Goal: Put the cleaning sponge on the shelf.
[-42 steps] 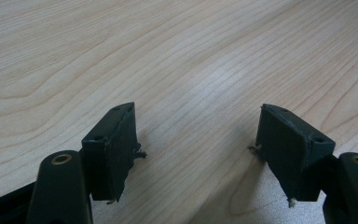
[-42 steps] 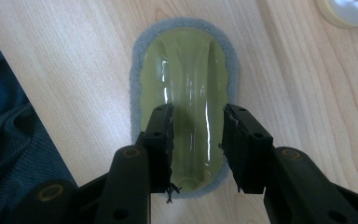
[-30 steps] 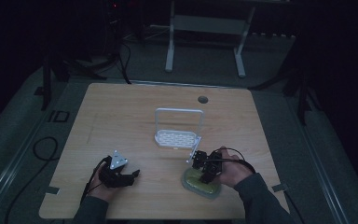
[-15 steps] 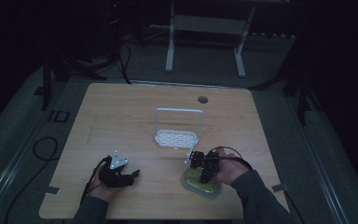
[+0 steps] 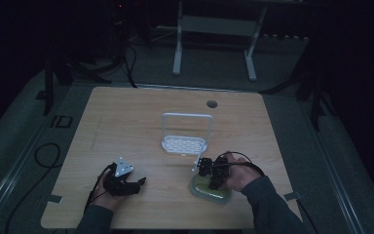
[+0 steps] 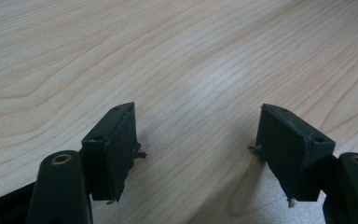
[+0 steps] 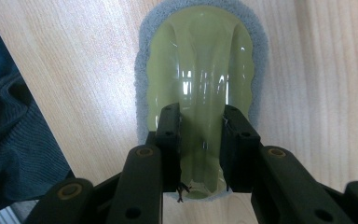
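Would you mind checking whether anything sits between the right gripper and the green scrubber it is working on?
Nothing does: the right gripper has just closed its jaws on the raised ridge of the green scrubber, which lies flat on the table.

Counter [image 5: 126,122] fills mid frame in the high view. Rack [image 5: 185,134] stands at centre of the counter, a round hole [image 5: 212,104] behind it toward the top edge. Scrubber [image 5: 209,189] lies lower right of the rack, near the counter's bottom edge. Right claw [image 5: 208,179] sits on the scrubber's top, jaws either side of its ridge. Left claw [image 5: 139,183] rests lower left, well apart from the scrubber, on bare counter.
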`<state>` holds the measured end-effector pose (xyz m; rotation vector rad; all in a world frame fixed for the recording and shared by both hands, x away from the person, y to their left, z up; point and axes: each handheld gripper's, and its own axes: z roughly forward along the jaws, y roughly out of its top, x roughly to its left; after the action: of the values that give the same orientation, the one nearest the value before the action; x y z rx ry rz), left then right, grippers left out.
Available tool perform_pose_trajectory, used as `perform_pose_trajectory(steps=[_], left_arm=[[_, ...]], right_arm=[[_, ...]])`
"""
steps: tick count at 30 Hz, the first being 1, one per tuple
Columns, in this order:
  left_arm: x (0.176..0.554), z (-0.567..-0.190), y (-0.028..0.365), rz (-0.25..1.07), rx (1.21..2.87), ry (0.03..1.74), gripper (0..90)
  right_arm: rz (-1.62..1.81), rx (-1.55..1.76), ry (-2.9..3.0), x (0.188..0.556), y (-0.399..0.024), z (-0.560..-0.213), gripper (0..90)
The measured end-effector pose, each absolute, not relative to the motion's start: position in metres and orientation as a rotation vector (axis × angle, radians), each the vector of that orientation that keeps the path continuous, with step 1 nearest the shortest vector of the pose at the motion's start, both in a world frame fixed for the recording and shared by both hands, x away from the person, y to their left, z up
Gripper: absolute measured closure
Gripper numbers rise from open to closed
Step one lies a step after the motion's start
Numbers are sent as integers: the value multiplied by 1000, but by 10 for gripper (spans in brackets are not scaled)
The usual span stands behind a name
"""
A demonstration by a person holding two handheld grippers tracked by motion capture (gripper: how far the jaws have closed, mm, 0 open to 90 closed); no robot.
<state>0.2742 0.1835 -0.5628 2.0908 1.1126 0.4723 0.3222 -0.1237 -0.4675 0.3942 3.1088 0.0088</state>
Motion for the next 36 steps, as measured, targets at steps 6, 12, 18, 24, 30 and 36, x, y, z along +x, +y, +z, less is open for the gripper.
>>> perform_pose_trajectory(steps=[6,12,18,24,30,36], left_arm=[[274,-563,183,472,2091,1113,295],[274,-563,183,472,2091,1113,294],[274,-563,183,472,2090,1113,295],[274,-563,184,473,2091,1112,295],[274,-563,184,474,2091,1112,295],[274,-563,184,474,2091,1112,295]], right_arm=[[31,295,3072,319,-122,-461,713],[58,255,3041,321,-120,-458,713],[94,262,3031,327,-119,-456,713],[115,275,3004,333,-119,-454,713],[122,260,2973,336,-118,-453,714],[121,219,2948,335,-112,-449,713]])
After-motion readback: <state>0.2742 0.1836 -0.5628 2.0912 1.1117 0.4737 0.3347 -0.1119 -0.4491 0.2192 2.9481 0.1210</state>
